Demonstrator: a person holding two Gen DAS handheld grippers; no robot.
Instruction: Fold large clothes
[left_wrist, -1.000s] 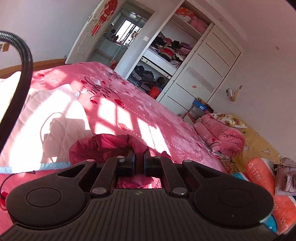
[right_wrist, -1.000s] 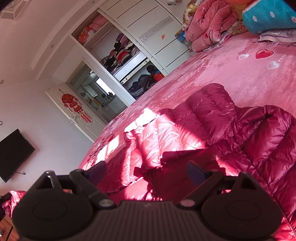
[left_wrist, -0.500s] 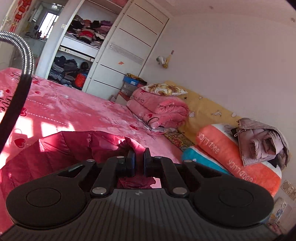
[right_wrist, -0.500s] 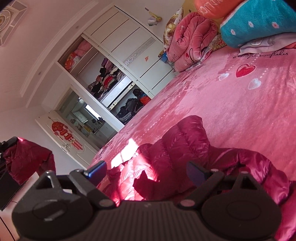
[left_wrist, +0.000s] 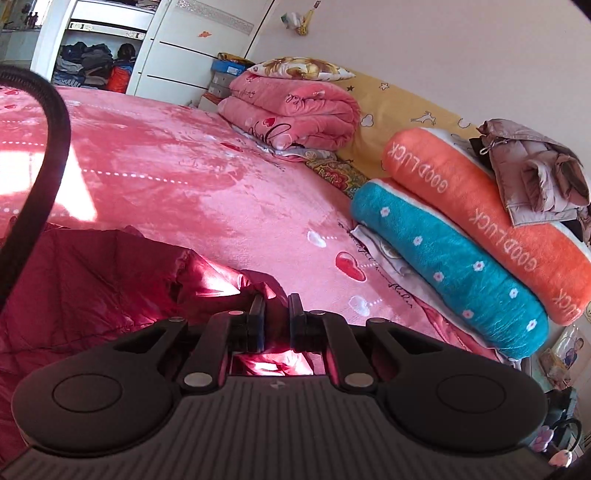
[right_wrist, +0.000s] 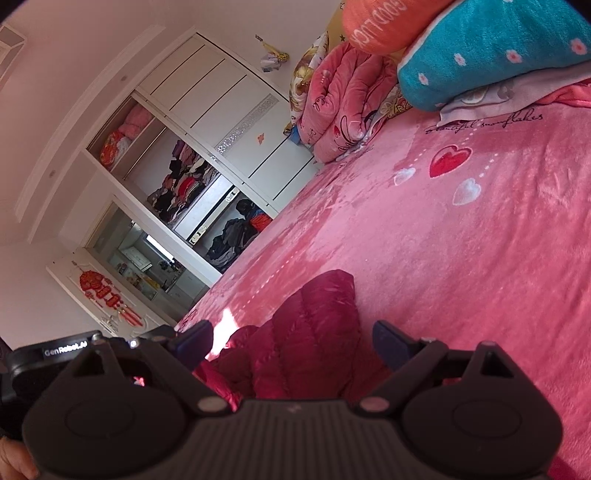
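Note:
A dark red quilted down jacket (left_wrist: 96, 280) lies on the pink bed cover (left_wrist: 192, 184). My left gripper (left_wrist: 276, 314) is shut on a fold of the jacket's edge, low over the bed. In the right wrist view the jacket (right_wrist: 317, 332) bunches up in front of my right gripper (right_wrist: 291, 339), which is open and empty, its fingers either side of the padded cloth. The left gripper's body (right_wrist: 66, 350) shows at the left edge of that view.
Folded pink quilts (left_wrist: 291, 107), a teal roll (left_wrist: 454, 266) and an orange roll (left_wrist: 491, 214) with a grey jacket (left_wrist: 535, 177) on top line the bed's head end. An open wardrobe (right_wrist: 207, 184) stands beyond the bed. A black cable (left_wrist: 44, 155) hangs at left.
My left gripper has swung right and down toward the bed's head end, still gripping the jacket. The right gripper has moved forward, so less of the jacket shows before it.

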